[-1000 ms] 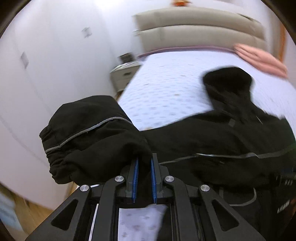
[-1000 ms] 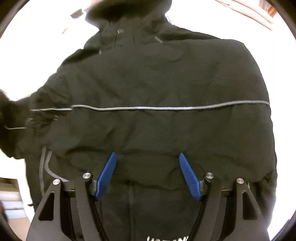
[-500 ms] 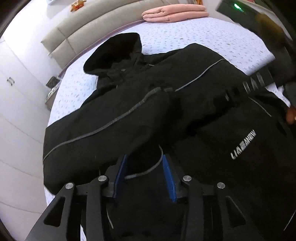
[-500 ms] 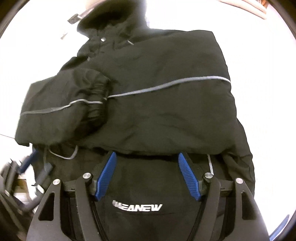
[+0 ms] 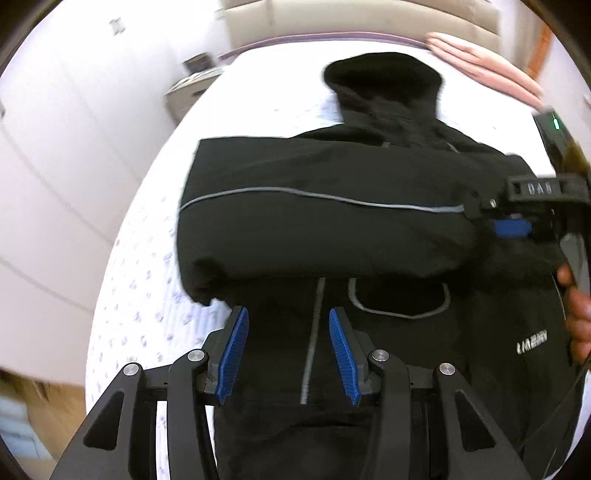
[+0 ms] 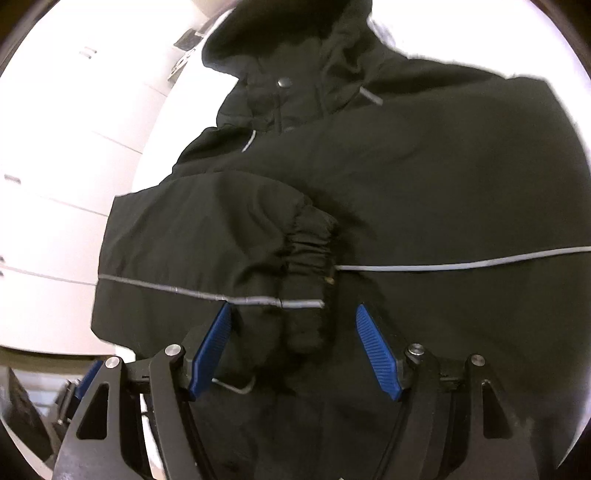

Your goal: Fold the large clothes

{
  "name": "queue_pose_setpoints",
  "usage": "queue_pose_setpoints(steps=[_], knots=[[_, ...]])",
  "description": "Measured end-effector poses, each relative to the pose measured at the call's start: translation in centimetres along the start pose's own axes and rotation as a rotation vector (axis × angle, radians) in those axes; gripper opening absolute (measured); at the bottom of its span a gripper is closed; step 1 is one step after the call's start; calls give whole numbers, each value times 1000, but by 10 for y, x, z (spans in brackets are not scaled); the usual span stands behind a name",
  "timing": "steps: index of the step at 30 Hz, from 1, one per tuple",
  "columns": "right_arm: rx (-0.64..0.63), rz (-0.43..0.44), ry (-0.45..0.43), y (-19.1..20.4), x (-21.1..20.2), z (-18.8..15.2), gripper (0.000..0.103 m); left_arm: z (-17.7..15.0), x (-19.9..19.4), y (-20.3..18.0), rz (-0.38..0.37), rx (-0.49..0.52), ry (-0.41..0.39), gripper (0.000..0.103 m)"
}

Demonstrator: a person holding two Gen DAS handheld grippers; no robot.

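On my left wrist view, the left tool (image 5: 287, 354) sits at the lower middle of the frame with its blue pads spread apart and nothing between them but the jacket's front below. The black jacket (image 5: 332, 236) lies spread on the bed (image 5: 140, 295), filling the centre and right of the frame, its hood (image 5: 384, 81) pointing to the top of the picture. One sleeve (image 5: 317, 229) is folded across the chest, its grey piping running left to right. A white logo (image 5: 532, 343) shows at the lower right of the jacket. At the right edge of this view I can see the right tool (image 5: 511, 228), its blue pad at the end of the folded sleeve, with the holder's fingers (image 5: 576, 314) just below it.

On my right wrist view, the right tool (image 6: 293, 350) is at the lower middle, pads wide apart; the sleeve's gathered cuff (image 6: 306, 258) lies between and just ahead of them, but the pads are not pressed on it. The hood (image 6: 288, 40) is at the top of the frame, a metal snap (image 6: 283, 82) beneath it.

A folded pink blanket (image 5: 484, 62) rests at the upper right of the bed, near the padded headboard (image 5: 332, 14). A small bedside table (image 5: 192, 88) stands at the upper left, beside white cupboard doors (image 5: 55, 147).
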State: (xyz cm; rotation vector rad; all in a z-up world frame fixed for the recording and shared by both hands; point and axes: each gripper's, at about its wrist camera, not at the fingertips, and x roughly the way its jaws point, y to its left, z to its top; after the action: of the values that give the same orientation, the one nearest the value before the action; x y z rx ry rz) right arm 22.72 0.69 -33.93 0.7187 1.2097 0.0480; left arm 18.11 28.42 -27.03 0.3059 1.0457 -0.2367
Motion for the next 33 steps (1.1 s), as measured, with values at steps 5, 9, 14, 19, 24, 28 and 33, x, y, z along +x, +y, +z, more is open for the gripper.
queue_pose_setpoints(steps=[5,9,14,19,24,28,33], knots=[[-45,7,-16,18,6,-9,44,12,8,13,19,-54,8,47],[-117,-36,-109,36,-32,-21,35,35,8,6,51,-22,-32,47],[-138,-197,-301,22,-120,-27,34,70,10,-6,37,14,-87,47],[-115,-404,-342,-27,-154,-21,35,92,62,-11,-61,-47,59,49],[-94,-480,-179,-75,-81,-12,37,83,125,-13,-81,-83,179,51],[-20,-474,-173,-96,-52,-15,41,87,127,-18,-57,-41,178,53],[3,-467,-178,-96,-56,-17,43,91,123,-20,-46,-21,171,53]])
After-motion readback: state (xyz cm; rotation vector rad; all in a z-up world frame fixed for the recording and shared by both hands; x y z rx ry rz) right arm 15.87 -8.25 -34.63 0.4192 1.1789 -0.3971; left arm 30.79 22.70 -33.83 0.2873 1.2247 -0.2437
